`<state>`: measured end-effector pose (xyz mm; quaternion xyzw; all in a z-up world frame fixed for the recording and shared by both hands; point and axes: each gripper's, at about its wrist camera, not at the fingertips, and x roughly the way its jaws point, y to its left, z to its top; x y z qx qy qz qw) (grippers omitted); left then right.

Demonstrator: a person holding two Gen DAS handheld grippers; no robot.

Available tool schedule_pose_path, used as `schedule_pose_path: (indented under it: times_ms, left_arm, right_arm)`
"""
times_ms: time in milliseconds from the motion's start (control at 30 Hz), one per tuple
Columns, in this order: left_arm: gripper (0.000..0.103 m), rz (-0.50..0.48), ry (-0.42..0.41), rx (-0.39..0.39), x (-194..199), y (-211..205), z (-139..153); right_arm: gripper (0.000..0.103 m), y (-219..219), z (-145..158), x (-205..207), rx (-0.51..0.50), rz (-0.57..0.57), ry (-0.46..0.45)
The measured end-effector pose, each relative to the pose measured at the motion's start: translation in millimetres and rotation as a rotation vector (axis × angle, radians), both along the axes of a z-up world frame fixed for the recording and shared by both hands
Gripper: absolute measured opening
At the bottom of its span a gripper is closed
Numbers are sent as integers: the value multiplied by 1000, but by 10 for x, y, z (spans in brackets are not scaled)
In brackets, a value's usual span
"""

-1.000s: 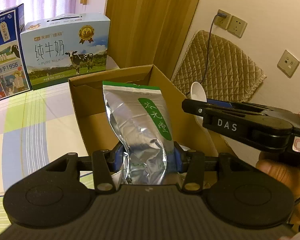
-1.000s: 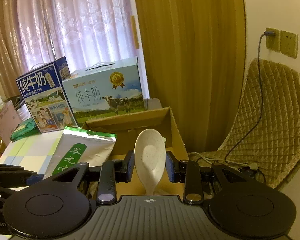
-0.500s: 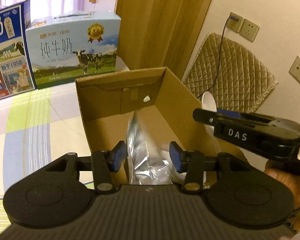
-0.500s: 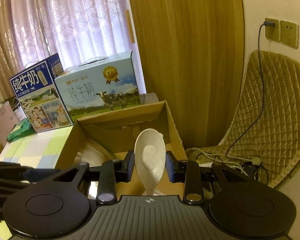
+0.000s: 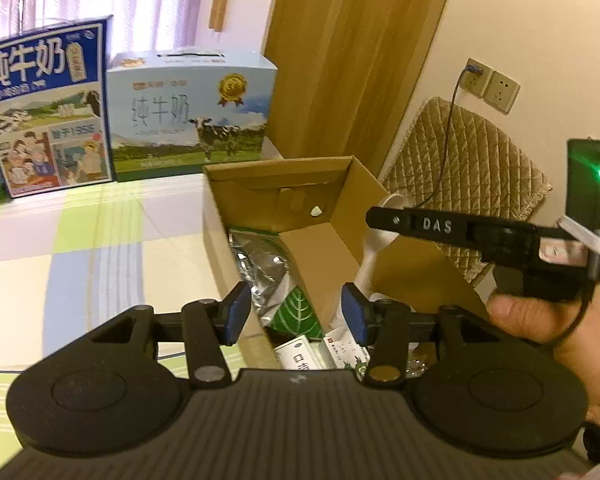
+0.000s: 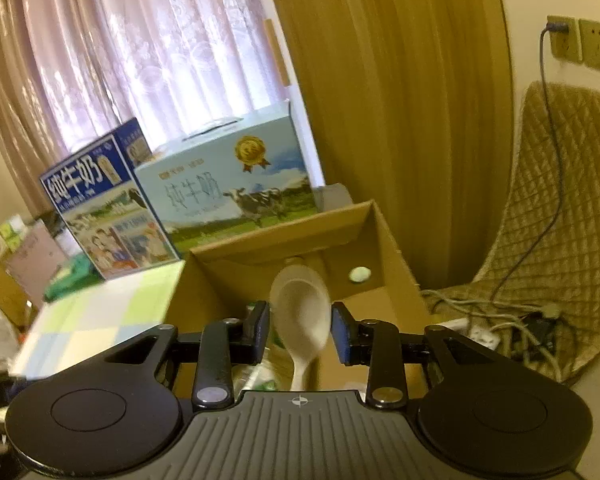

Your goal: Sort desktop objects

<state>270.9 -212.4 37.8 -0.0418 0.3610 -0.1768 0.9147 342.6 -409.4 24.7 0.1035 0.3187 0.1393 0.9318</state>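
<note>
- Brown cardboard box (image 5: 342, 184) stood open on the checked bench (image 5: 80, 248); it serves as the landmark here.
- Inside the box lay a silver foil pouch (image 5: 260, 260), with a green leaf-printed packet (image 5: 298, 312) and white cartons (image 5: 300, 356) nearer its front end.
- The left tongs (image 5: 296, 312) hung above the box's front end, jaws apart and holding nothing.
- The right tongs (image 6: 300, 332) hovered over the box's right side, jaws apart; a pale spoon (image 6: 302, 320) stood between them, bowl up, and whether the pads touched it could not be told.
- A hand (image 5: 540, 320) gripped the right tongs' handle, right of the box.
- Behind the box stood a light-blue milk carton (image 5: 192, 116), with a dark-blue one (image 5: 46, 108) to its left.
- A quilted cushion (image 5: 464, 168) leaned on the wall right of the box.
</note>
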Motion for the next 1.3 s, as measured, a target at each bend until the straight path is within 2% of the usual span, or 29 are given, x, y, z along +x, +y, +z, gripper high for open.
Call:
schedule_pose_path:
  times_ms: [33,100,300,467,533,600,767,933,1167,1300]
  left_arm:
    - [47,2,-4,3,-23,21,10]
    - [52,13,-11,10,-81,59,24]
    - [67,48,-13,11,-311,199,6]
    - [96,94,-36,23,-600,284,22]
    - [102,108,-54,38,-738,294,51]
    - [101,116,-52,47,-858,297,85]
    - [102,133,-67,64,-1186,253,142]
    - [102,129,-37,53,-1464,240,159]
    - [102,151,-17,56,-1841,275,146]
    - [102,157,-4,58,-2016,322,129]
  right_arm:
    - [53,11,17,0,4,-4,-5]
    - [68,12,62,-40,4,-23,-29]
    - [76,-94,150,-306,31,-46,-50]
    - [90,-228,235,-729,52,-68,-55]
    - [97,-277,286,-915,55,-80,-46]
    - [101,-293,352,-1084,47,-83,-38]
    - [101,-245,489,-1511,-42,-71,35]
    - [101,-143,524,-1959,-123,-49,56]
    - [101,-81,475,-2467,-128,-54,105]
    - [101,1,476,-2684,-151,-48,95]
